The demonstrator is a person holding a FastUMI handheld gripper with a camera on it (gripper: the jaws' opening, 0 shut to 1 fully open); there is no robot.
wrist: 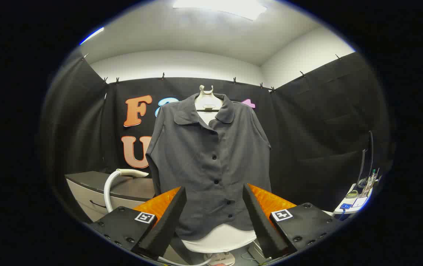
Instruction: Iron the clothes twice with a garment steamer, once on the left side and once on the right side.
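Hanging beyond the released, empty jaws: one grey shirt (211, 166), one steamer head (132, 173) beside it

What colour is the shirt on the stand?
Dark grey, with dark buttons; the shirt shows in the gripper view.

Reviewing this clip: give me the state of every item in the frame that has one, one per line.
gripper: open, fingers spread wide, holding nothing, pointed at the shirt's hem.
grey shirt: hanging on the mannequin form, buttoned down the front, collar open.
mannequin form: upright, dressed; pale base shows below the hem.
steamer head: lying on the cabinet, hose curving down, not picked up.
cabinet: drawer closed.
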